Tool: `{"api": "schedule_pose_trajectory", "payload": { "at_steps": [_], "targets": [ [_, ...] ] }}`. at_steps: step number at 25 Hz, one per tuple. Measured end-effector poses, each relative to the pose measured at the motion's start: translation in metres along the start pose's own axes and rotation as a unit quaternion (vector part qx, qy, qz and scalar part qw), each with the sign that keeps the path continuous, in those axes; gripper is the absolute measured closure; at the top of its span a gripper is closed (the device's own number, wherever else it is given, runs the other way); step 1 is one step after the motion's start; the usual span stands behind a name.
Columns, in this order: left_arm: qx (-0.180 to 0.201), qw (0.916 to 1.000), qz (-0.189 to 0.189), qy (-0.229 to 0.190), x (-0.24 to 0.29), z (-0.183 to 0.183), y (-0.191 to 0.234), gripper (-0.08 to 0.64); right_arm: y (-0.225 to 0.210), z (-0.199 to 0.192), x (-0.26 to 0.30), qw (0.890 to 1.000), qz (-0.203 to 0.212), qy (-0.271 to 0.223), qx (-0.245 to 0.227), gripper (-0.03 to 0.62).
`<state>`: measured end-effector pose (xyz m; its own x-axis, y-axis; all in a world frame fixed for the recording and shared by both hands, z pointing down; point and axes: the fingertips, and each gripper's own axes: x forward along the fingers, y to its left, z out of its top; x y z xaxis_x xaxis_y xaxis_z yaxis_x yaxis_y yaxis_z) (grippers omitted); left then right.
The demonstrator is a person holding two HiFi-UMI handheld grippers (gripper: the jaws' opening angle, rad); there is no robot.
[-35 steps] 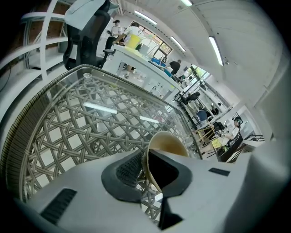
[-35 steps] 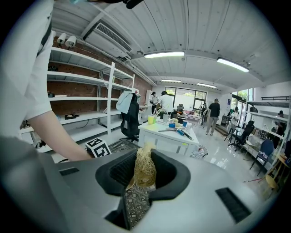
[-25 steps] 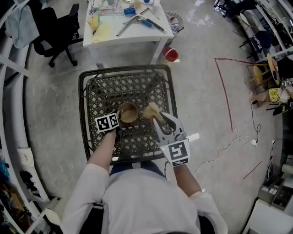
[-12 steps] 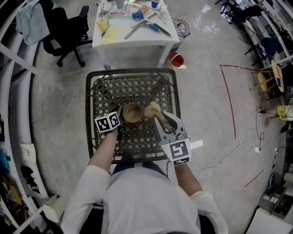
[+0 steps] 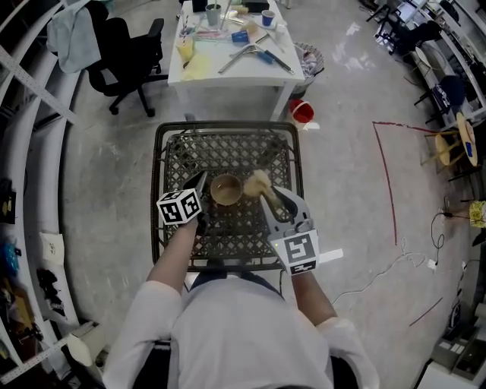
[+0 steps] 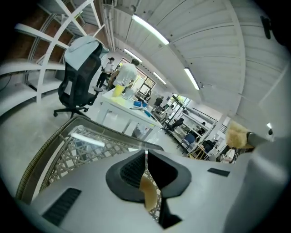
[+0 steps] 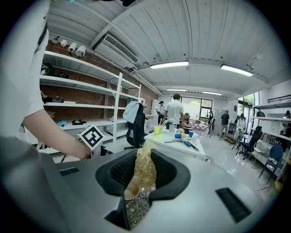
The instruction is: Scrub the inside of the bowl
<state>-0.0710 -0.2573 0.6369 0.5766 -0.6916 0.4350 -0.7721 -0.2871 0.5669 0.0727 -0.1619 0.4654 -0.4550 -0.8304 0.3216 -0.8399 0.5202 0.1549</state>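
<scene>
The bowl (image 5: 226, 190) looks smooth, the scrubber (image 5: 257, 183) rough and fibrous, the table (image 5: 228, 148) an open woven lattice.

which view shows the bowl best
The head view: the whole bowl shows from above, its inside facing the camera. In its own view the left gripper pinches just a sliver of the wall; the right gripper view shows only part of the rim beneath the scrubber.

A dark lattice table (image 5: 228, 148) is seen near the centre. Beyond it, a white table (image 5: 250, 72) is strewn with tools (image 5: 254, 52) and cups (image 5: 267, 17). A black office chair (image 5: 127, 52) is placed far left. A red bucket (image 5: 301, 112) and a red floor line (image 5: 385, 175) are seen at right.
</scene>
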Motion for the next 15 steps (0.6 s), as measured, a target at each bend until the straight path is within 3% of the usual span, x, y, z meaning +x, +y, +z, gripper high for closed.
{"api": "schedule_pose_trajectory", "payload": {
  "at_steps": [6,15],
  "targets": [
    [0.023,0.9985,-0.021,-0.046,-0.024,0.025,-0.028,0.518,0.001,0.006,-0.007,1.000,0.008,-0.014,-0.003,0.492],
    [0.100,0.9895,-0.043,-0.095,-0.063,0.051,-0.067,0.518,0.005,0.015,-0.016,0.999,0.018,-0.034,-0.010,0.492]
  ]
}}
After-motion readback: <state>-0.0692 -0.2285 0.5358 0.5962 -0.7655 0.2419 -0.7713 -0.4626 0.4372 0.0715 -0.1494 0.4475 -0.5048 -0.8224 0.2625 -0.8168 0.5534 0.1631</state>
